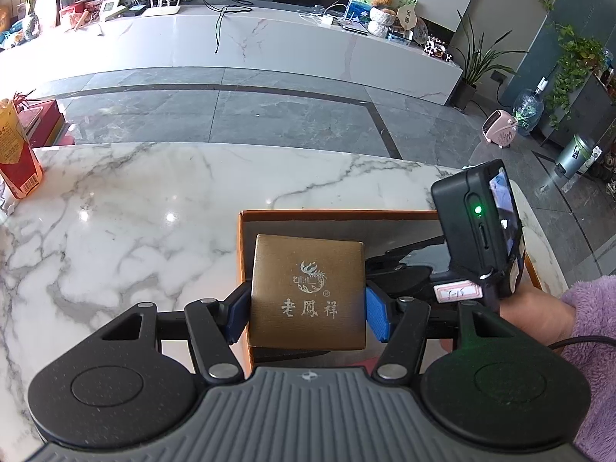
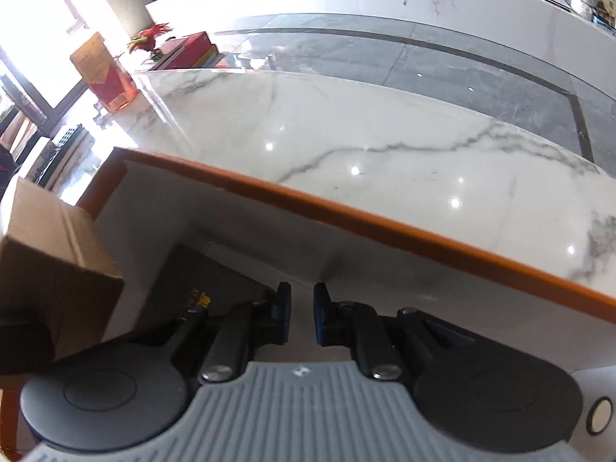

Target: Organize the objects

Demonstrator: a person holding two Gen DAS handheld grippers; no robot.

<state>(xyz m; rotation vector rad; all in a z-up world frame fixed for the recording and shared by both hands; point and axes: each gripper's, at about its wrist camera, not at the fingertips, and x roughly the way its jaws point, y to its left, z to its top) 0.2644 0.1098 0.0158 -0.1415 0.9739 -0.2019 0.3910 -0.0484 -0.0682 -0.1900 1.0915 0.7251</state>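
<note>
My left gripper [image 1: 307, 310] is shut on a golden-brown square box [image 1: 308, 288] with a printed emblem, held over the left part of an open orange-rimmed box [image 1: 335, 213]. The same gold box shows at the left of the right wrist view [image 2: 50, 269]. My right gripper [image 2: 302, 317] is inside the orange-rimmed box [image 2: 385, 223], its blue pads a small gap apart with nothing between them. A dark flat box [image 2: 196, 285] lies on the box floor just left of it. The right gripper's body and camera [image 1: 477, 227] appear in the left wrist view.
The orange box sits on a white marble table [image 1: 134, 223]. A red and yellow carton [image 1: 15, 154] stands at the table's far left edge, also in the right wrist view [image 2: 104, 73]. Beyond the table are grey floor tiles, a long white counter [image 1: 250, 50] and plants.
</note>
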